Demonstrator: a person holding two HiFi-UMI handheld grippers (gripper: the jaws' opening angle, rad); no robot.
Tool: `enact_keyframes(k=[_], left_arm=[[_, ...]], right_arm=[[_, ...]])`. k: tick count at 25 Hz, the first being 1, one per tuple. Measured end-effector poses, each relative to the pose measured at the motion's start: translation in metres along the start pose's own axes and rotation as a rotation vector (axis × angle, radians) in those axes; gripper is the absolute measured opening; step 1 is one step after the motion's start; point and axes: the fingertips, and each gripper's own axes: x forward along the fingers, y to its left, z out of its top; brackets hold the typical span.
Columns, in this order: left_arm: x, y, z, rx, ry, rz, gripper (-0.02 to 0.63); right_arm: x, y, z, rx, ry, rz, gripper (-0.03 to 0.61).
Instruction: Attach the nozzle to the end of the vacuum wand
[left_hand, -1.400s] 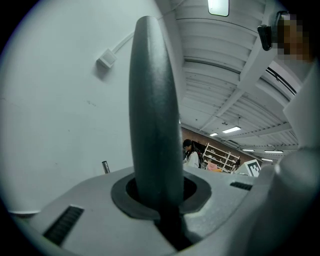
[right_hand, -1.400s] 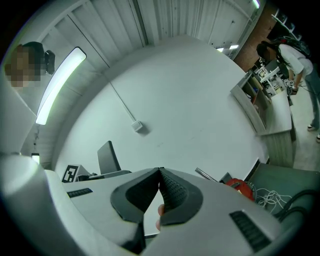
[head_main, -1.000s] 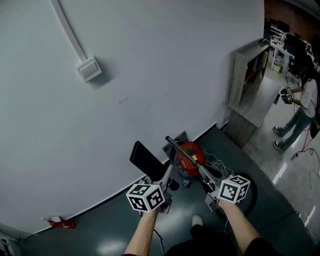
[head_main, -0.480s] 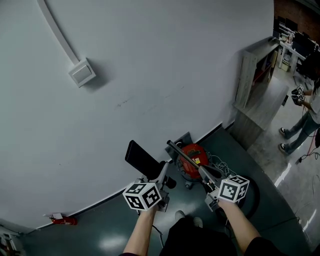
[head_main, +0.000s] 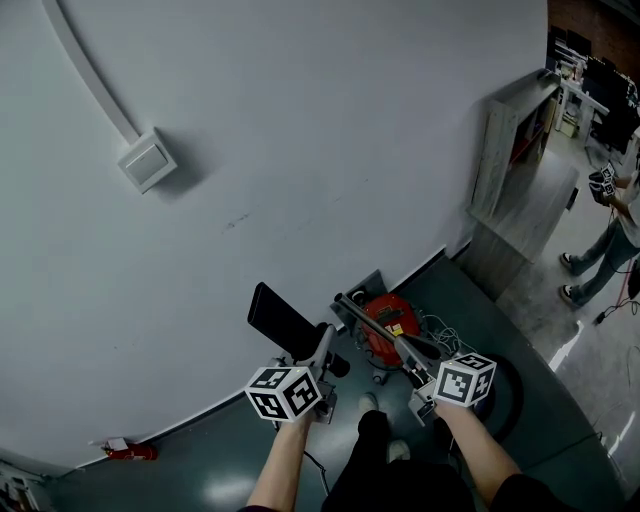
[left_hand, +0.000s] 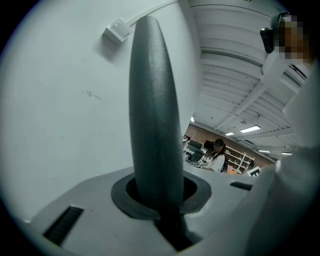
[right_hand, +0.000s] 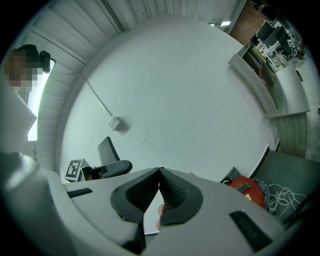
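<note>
Workshop-like lab (shelving (head_main: 508, 140), monitors (head_main: 600, 85))

No text can be read. The yellow label (head_main: 391, 319) on the red vacuum (head_main: 378, 338) is too small to make out.

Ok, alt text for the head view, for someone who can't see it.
The left gripper holds a flat black nozzle near a dark slanting vacuum wand; the shut right gripper is beside a red canister vacuum.
</note>
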Motion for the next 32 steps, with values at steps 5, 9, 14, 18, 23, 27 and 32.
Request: enact_keyframes(k=[5, 9, 14, 18, 23, 27, 32], left_arm=[[0.022, 0.022, 0.01, 0.014, 0.018, -0.004, 0.06], [0.04, 0.037, 0.016, 0.013, 0.036, -0.015, 0.06], [0.061, 0.058, 0.022, 0.011, 0.054, -0.031, 0.06], [0.076, 0.075, 0.027, -0.005, 0.068, -0.05, 0.06], [0.094, 0.09, 0.032, -0.014, 0.084, -0.079, 0.06], [0.109, 0.101, 0.036, -0.019, 0.084, -0.099, 0.06], [0.122, 0.118, 0.034, -0.034, 0.078, -0.101, 0.06]], right_arm=[[0.026, -0.012, 0.008, 0.014, 0.003, -0.016, 0.018], [0.047, -0.02, 0.013, 0.023, 0.006, -0.028, 0.018], [0.074, -0.029, 0.02, 0.031, 0.009, -0.044, 0.018], [0.097, -0.035, 0.025, 0.037, 0.012, -0.061, 0.018], [0.117, -0.045, 0.026, 0.034, 0.024, -0.086, 0.018], [0.128, -0.057, 0.024, 0.035, 0.038, -0.115, 0.018], [0.141, -0.071, 0.014, 0.013, 0.074, -0.13, 0.018]])
